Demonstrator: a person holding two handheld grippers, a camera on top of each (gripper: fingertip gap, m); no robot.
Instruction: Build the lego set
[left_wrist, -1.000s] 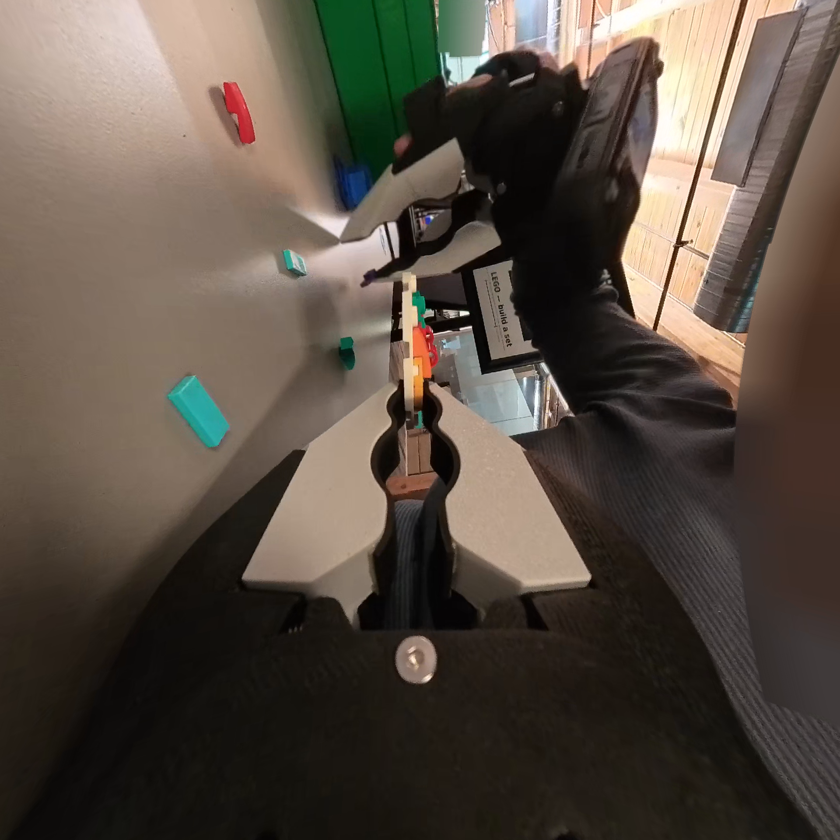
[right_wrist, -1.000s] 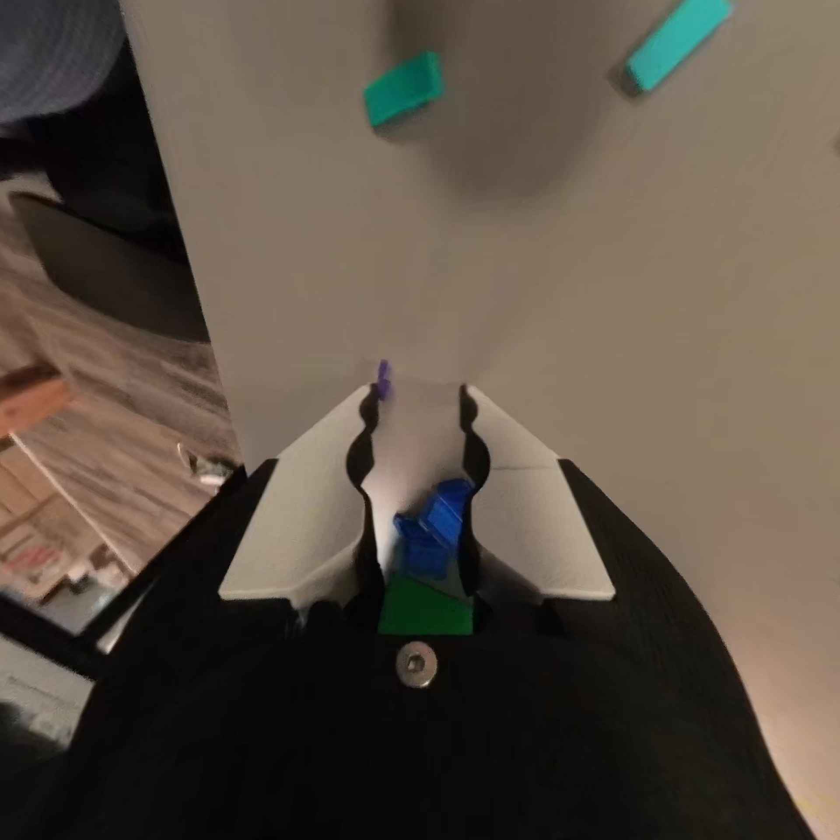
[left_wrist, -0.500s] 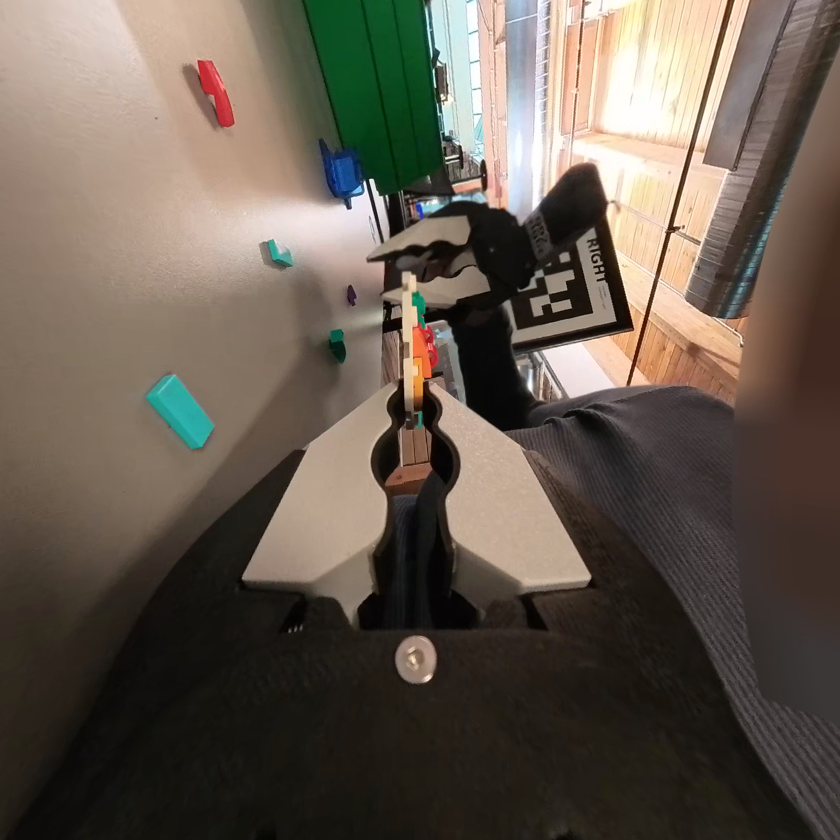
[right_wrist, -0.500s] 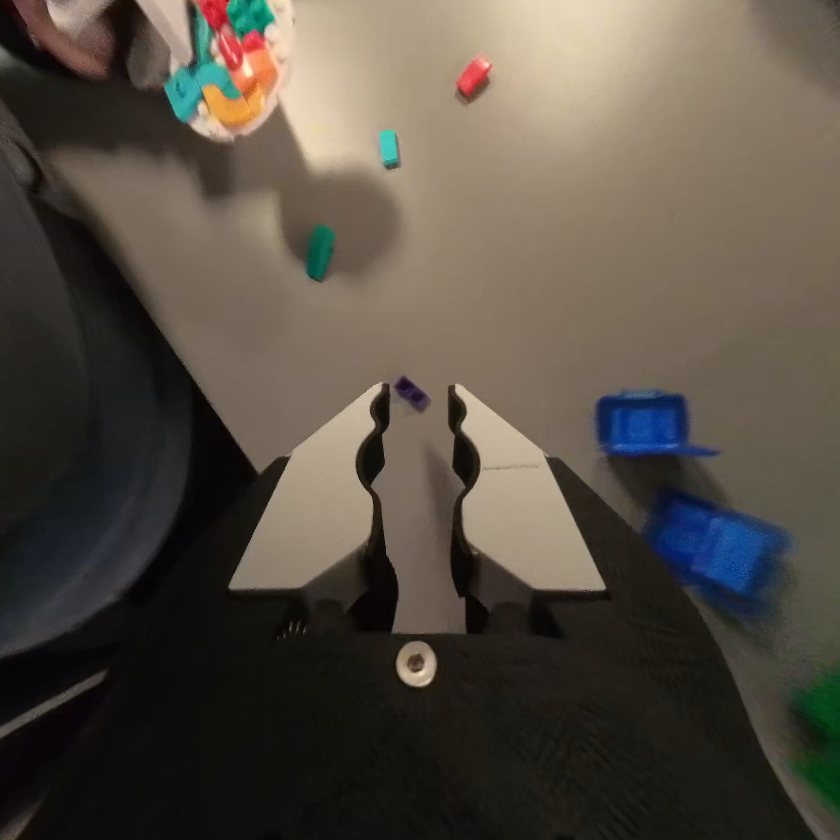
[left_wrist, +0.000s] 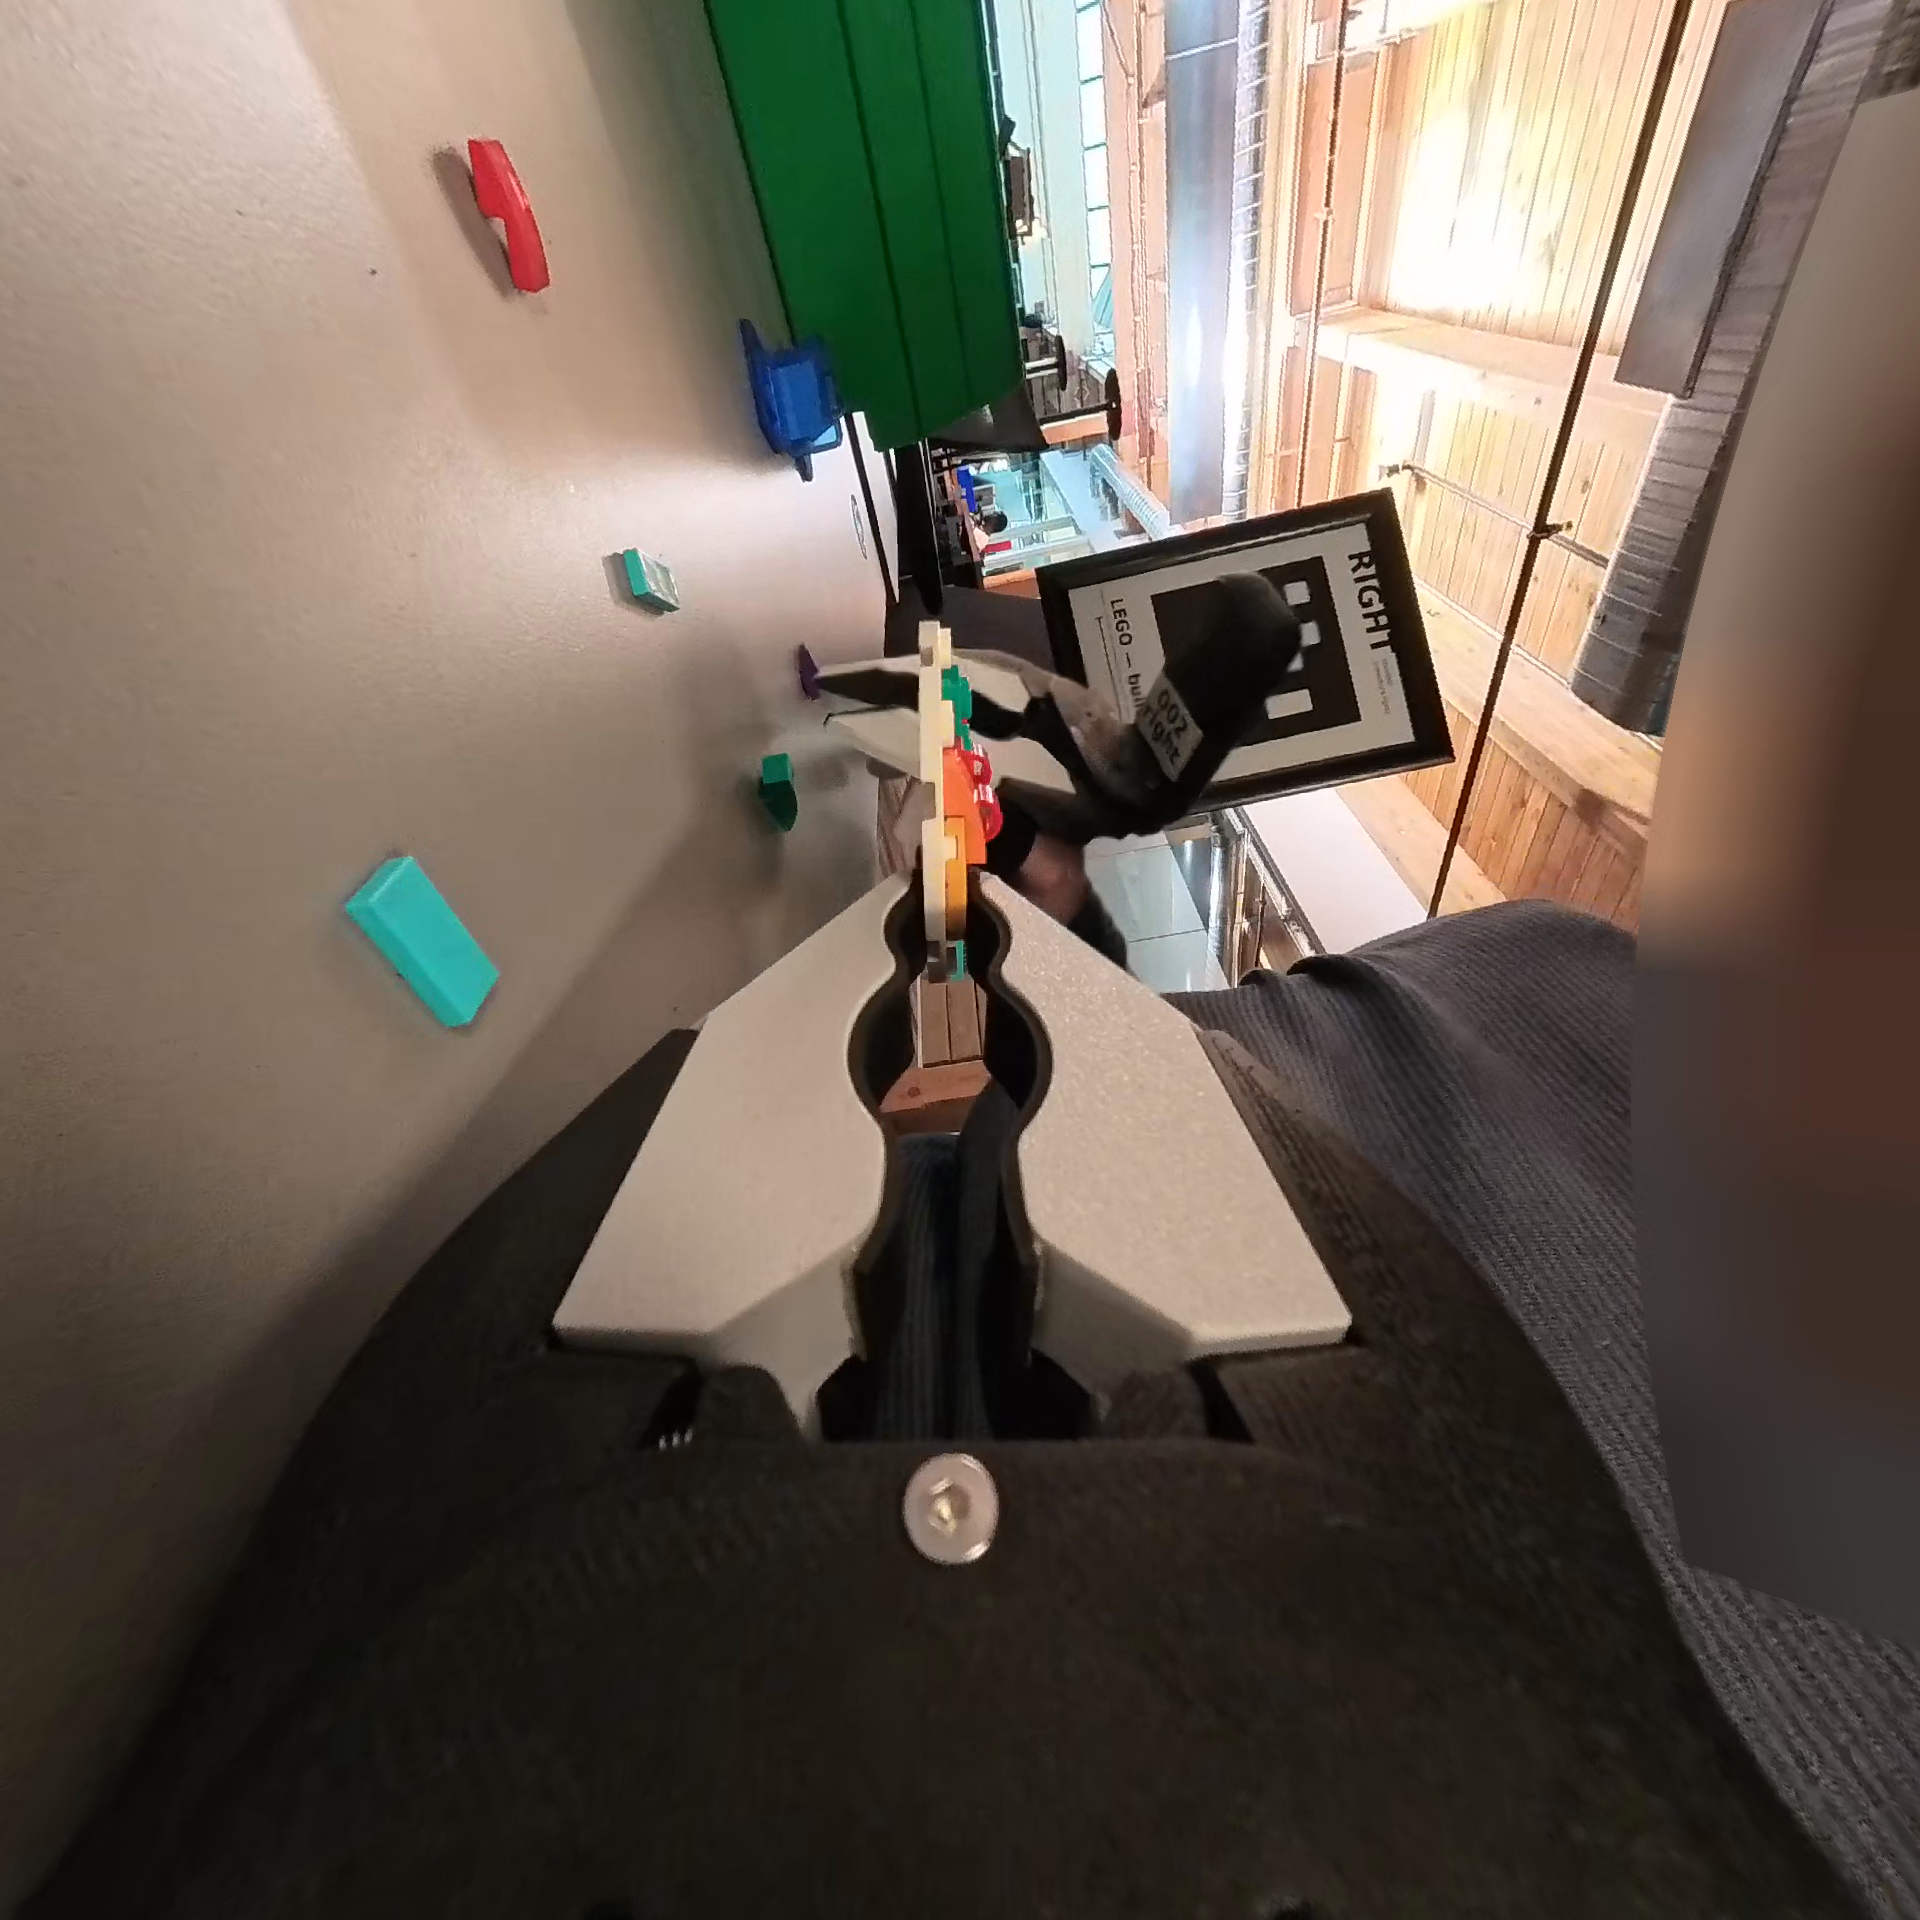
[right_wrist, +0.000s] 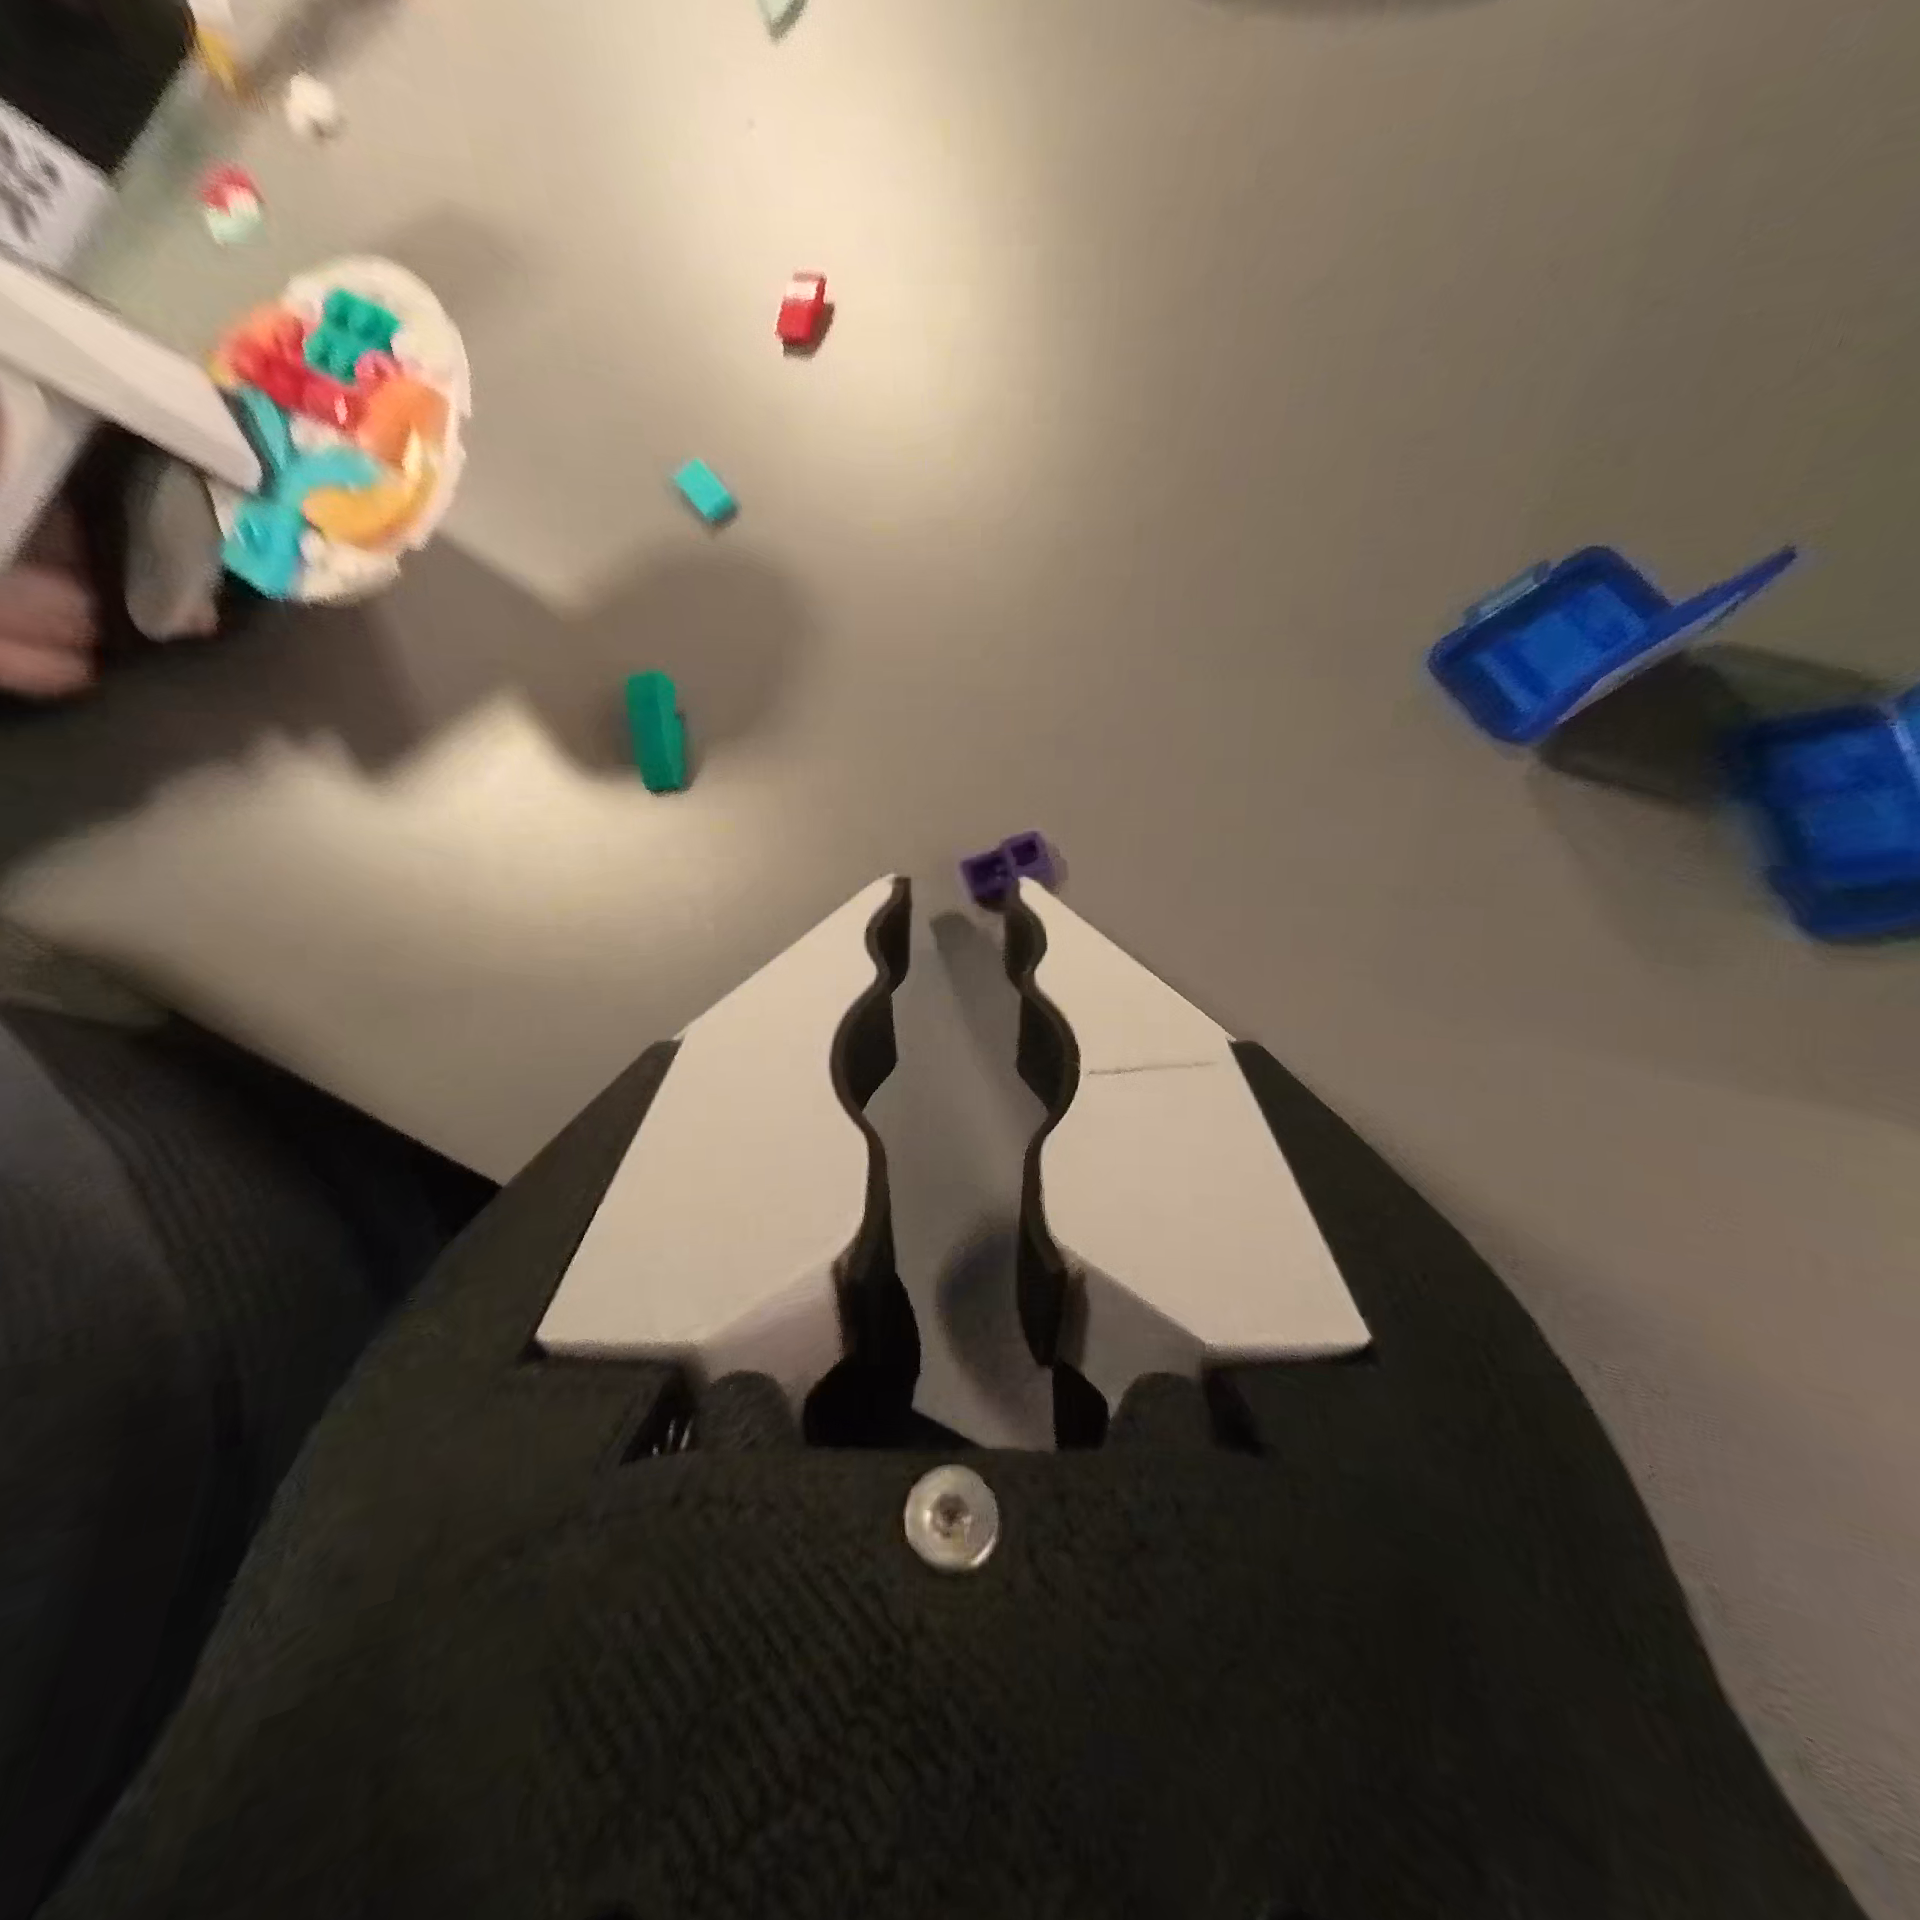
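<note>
Lowered toward one purple brick (right_wrist: 1010, 864), right tool (right_wrist: 956, 891) gapes (left tool (left_wrist: 948, 894) clamps round model (left_wrist: 951, 769)).

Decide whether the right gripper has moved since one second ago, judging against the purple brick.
Yes. The right gripper has swung round; the purple brick, formerly by its left fingertip, now sits by its right.

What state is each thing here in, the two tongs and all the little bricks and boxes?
Left tongs: shut on round lego model.
Round lego model: partly built, held edge-on above the table.
Right tongs: open, empty, by the purple brick.
Purple brick: loose on table.
Blue boxes: lying open.
Red brick, teal bricks: loose, unused.
</note>
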